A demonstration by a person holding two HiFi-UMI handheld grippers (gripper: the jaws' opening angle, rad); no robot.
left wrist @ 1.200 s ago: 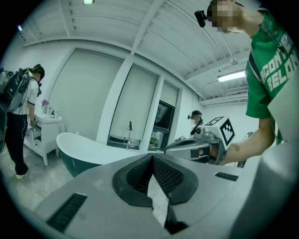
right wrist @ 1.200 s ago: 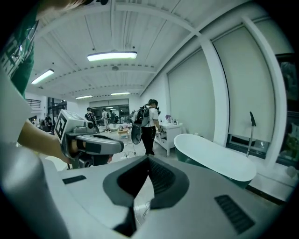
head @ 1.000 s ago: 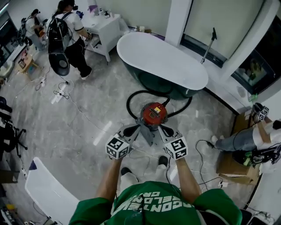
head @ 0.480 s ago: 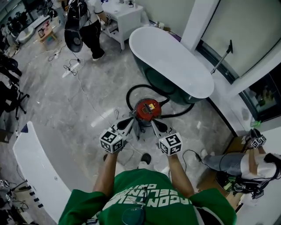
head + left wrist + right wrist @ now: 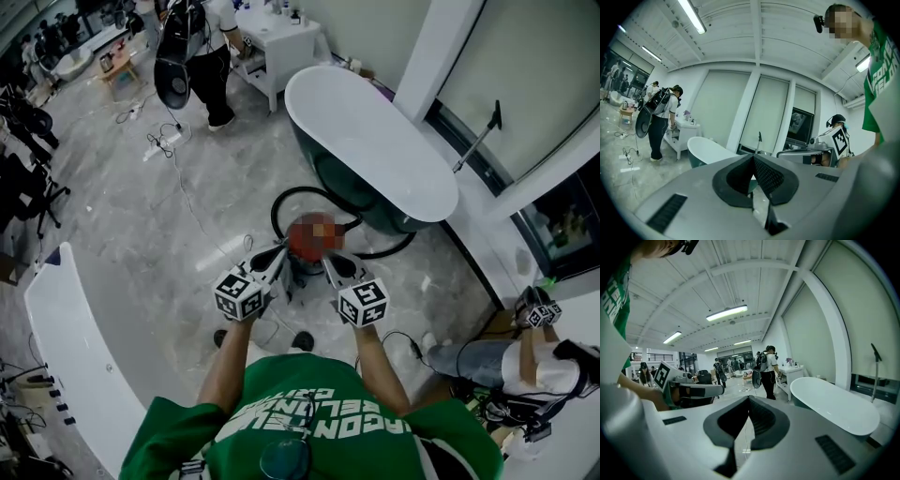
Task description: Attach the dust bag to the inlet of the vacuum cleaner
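Your left gripper [image 5: 753, 157] has its two jaws pressed together at the tips with nothing between them, and your right gripper [image 5: 749, 399] is the same: pads meeting, no bag, no cloth, no cord caught in them. Neither hand is carrying anything. You hold both out in front of your chest, roughly level and angled in towards each other, so their tips come close on either side of the red vacuum cleaner [image 5: 298, 244]. That reads as lining up on the machine rather than reaching for something off to one side. The vacuum cleaner stands on the grey marble floor [image 5: 187, 253], just off the near side of the bathtub [image 5: 375, 141], with its black hose [image 5: 280, 202] looped round behind it and trailing along the tub's foot. The hose looks to have been left loose so the body can be got at from your side. The top of the machine is covered by a blurred patch in the head view, so the inlet cannot be made out. No dust bag shows in any view, on the floor near the machine or in either gripper. That fits two readings: the bag is already seated out of sight on the machine, or it lies somewhere outside these views. From here I cannot tell you which.
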